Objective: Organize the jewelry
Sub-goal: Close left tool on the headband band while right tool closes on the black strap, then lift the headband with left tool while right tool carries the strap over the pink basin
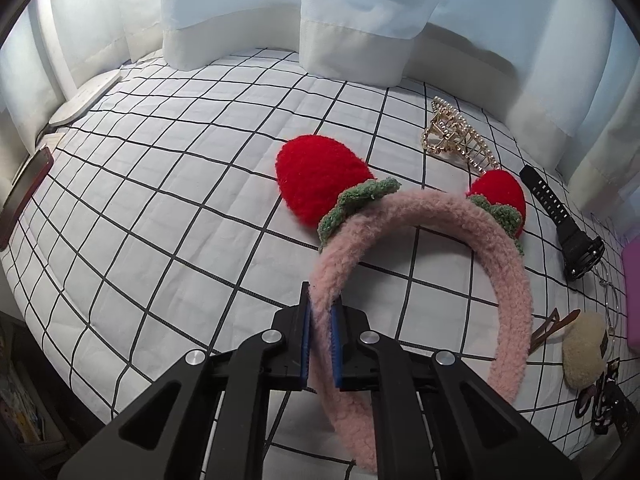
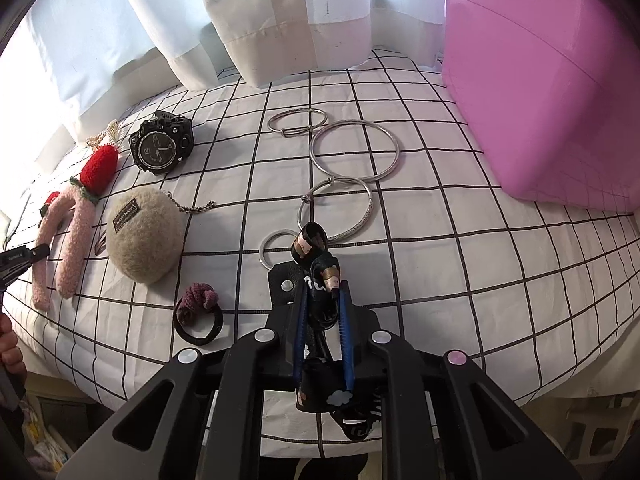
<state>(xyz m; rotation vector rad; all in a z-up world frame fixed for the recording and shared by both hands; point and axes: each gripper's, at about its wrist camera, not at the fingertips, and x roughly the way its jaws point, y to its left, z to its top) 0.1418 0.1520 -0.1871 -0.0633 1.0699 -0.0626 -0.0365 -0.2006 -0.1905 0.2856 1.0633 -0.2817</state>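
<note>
My left gripper (image 1: 321, 312) is shut on one leg of a pink fluffy headband (image 1: 504, 256) with red strawberry ears (image 1: 320, 184); the headband also shows at the left of the right wrist view (image 2: 74, 236). My right gripper (image 2: 322, 300) is shut on a black patterned hair bow (image 2: 320, 276), held over the checked cloth. A pink storage box (image 2: 552, 92) stands at the right.
On the checked cloth (image 2: 440, 248) lie several silver bangles (image 2: 354, 154), a black watch (image 2: 162, 146), a beige fluffy pouch (image 2: 144, 236), a purple hair tie (image 2: 198, 312) and a black leather tag (image 2: 282, 282). A pearl claw clip (image 1: 456, 138) lies near the curtains (image 1: 360, 20).
</note>
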